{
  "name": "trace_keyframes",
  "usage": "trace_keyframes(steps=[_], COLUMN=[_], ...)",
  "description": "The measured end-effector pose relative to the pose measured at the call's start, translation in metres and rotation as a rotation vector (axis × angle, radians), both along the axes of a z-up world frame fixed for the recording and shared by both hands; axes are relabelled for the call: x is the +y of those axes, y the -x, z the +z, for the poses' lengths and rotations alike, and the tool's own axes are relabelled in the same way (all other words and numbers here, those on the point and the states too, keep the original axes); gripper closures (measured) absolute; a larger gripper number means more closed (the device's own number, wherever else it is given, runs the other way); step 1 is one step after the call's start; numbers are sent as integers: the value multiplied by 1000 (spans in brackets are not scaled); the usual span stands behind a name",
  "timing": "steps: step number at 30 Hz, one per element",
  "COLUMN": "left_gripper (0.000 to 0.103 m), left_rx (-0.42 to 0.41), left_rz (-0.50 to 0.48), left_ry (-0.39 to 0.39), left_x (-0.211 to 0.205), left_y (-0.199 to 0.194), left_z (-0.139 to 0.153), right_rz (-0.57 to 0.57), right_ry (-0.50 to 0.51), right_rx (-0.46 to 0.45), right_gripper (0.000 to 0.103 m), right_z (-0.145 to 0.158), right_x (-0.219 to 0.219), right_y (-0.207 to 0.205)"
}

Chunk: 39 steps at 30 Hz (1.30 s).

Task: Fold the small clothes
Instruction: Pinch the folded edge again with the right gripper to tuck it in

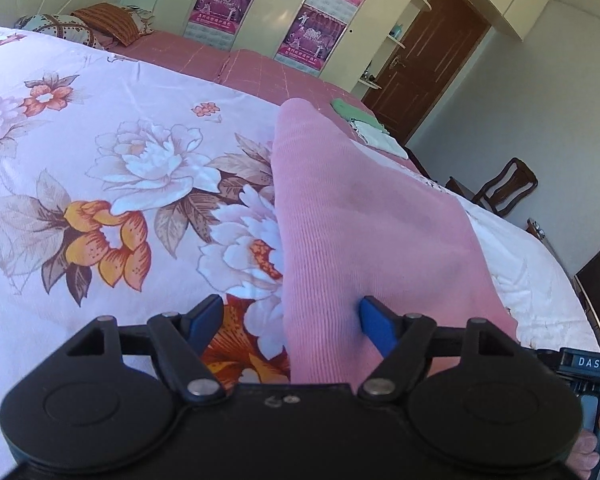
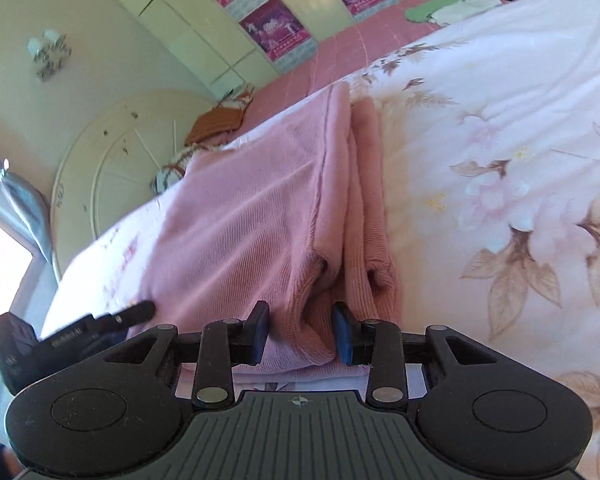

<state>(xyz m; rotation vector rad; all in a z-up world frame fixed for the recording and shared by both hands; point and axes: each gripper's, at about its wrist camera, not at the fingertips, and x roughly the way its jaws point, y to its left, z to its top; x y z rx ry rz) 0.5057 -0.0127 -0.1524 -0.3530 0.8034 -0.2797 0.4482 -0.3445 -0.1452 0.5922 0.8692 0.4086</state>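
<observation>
A pink ribbed garment (image 1: 360, 220) lies on the floral bedspread (image 1: 120, 160). In the left wrist view my left gripper (image 1: 290, 322) is open, its jaws wide apart over the garment's near left edge, the right blue finger (image 1: 374, 326) resting on the cloth. In the right wrist view the same pink garment (image 2: 252, 216) shows folded sleeves and cuffs. My right gripper (image 2: 302, 330) has its blue pads either side of a bunched pink cuff, closed on it. The left gripper's body (image 2: 60, 340) shows at the left.
Folded green and white clothes (image 1: 364, 126) lie at the bed's far corner on a pink sheet (image 1: 220, 60). Pillows (image 1: 80, 28) are at the head. A wardrobe with posters (image 1: 312, 32), a brown door (image 1: 428, 60) and a wooden chair (image 1: 504, 188) stand beyond the bed.
</observation>
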Motion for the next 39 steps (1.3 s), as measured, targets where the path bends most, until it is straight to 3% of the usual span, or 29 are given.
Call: trace_keyframes(steps=[1,2,5,7,10,11,14,16,20,25,29,31,34,35,36,39], left_gripper=[28,29,39,38,33,33,33,33,35,36,36,37,32,30,26,23], left_rx=[3,8,19,-10,12,32,-14,-24,-164,-210,-159,-131,-49,-34,-27,-34], left_rz=[-4,-10,-42,-64,-111,-128,-162,-155,-124,-64,-46,-47,-55,-41,-25,-33], left_ry=[-11,-16,8,32,-78,-122,-248,-243,-203,-205,-150,-186,-274,-247,-215,-224], left_x=[-1,-2,-2,-3,-16,-20,-34,-32,-20,-23,-25,-33,-46,-45,-41,-39], left_y=[0,0,1,6,8,8,17,18,20,-31,-80,-98,-118,-121,-124,-123], left_z=[1,1,7,12,7,0,1,7,34,51,46,38,14,7,2,2], right_rz=[8,21,34,40,53,67,96,79,2,-53,-32,2,75,69,53,21], right_ry=[16,26,59,66,107,125,168,139,127,177,269,291,417,462,450,415], right_rx=[-10,-17,-75,-104,-116,-96,-23,-22,-84,-214,-270,-258,-221,-164,-168,-148], right_gripper=[93,95,95,96,96,96,96,96,95,95,95,95,95,96,103,103], right_z=[1,2,10,22,30,25,-2,-6,18,53,64,57,25,9,-1,-5], right_x=[2,3,-3,-12,-19,-18,-12,-17,-28,-29,-2,16,41,42,36,21], right_y=[-2,-3,5,13,16,14,8,9,20,4,-45,-75,-112,-123,-126,-124])
